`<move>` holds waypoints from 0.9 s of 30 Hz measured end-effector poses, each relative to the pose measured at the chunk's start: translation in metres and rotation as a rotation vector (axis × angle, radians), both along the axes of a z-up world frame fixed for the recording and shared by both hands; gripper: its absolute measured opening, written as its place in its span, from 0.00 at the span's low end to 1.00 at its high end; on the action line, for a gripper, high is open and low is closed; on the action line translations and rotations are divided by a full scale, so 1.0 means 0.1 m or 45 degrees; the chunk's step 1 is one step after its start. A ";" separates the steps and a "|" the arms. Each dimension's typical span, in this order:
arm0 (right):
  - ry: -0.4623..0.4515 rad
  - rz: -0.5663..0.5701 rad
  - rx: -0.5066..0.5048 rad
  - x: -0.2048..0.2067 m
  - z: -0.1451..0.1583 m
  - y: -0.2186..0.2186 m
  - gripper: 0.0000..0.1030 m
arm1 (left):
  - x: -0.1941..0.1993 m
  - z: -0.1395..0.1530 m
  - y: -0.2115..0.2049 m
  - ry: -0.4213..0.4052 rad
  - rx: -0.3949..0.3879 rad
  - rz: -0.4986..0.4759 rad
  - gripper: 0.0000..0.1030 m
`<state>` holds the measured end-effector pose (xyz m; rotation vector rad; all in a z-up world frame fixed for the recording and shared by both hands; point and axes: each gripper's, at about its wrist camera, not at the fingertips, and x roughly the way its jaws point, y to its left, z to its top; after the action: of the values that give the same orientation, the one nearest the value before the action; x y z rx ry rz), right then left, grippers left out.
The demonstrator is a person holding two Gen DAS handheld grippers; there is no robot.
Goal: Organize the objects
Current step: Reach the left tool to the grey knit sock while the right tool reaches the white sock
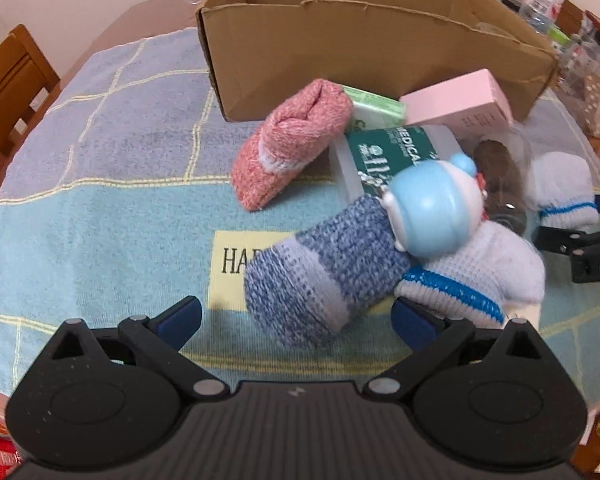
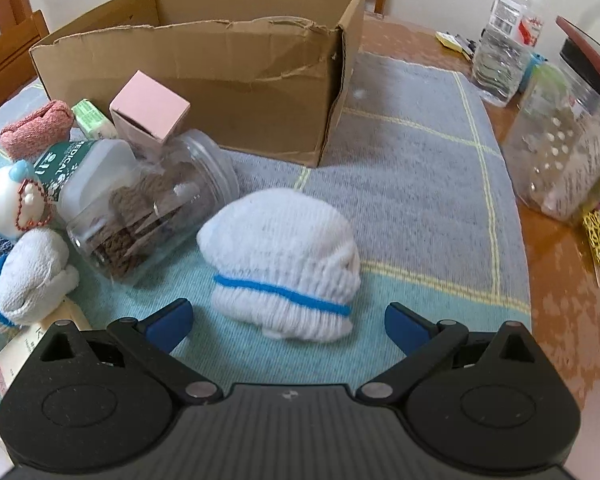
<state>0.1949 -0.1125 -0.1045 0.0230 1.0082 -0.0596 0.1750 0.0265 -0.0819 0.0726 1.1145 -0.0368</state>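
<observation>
My left gripper [image 1: 296, 320] is open, its blue pads either side of a rolled blue-and-white sock [image 1: 324, 268] on the towel. A light-blue toy figure [image 1: 436, 212] leans on that sock, beside a white sock with a blue stripe [image 1: 480, 276]. A pink sock [image 1: 296, 140], a green-labelled tub [image 1: 392, 156], a pink box [image 1: 456, 100] and a clear jar [image 1: 500, 176] lie before the cardboard box [image 1: 340, 52]. My right gripper [image 2: 288, 322] is open just short of another white sock with a blue stripe [image 2: 284, 256]. The jar [image 2: 152, 204] lies on its side to its left.
A striped blue towel [image 2: 412, 168] covers the round wooden table [image 2: 560, 264]. A water bottle [image 2: 504, 36] and clear containers [image 2: 564, 140] stand at the right edge. Wooden chairs [image 1: 8, 88] sit to the left. The right gripper's black fingers [image 1: 580, 248] show at the left view's right.
</observation>
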 end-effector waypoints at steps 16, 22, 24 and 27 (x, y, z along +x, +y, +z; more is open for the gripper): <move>-0.027 0.032 0.000 0.20 -0.02 -0.05 1.00 | 0.02 -0.02 0.18 0.009 0.052 0.096 0.98; -0.029 0.035 0.000 0.20 -0.02 -0.07 1.00 | 0.02 0.04 0.24 0.004 0.010 0.123 0.98; -0.031 0.044 0.002 0.20 -0.02 -0.08 1.00 | 0.04 0.04 0.14 -0.018 0.003 0.076 0.98; -0.032 0.061 0.001 0.22 -0.03 -0.07 1.00 | 0.09 -0.01 0.06 -0.031 0.025 0.051 0.96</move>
<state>0.2168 -0.1200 -0.1071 0.0006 0.9833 -0.0153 0.1840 0.0326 -0.0827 0.0679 1.0919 0.0110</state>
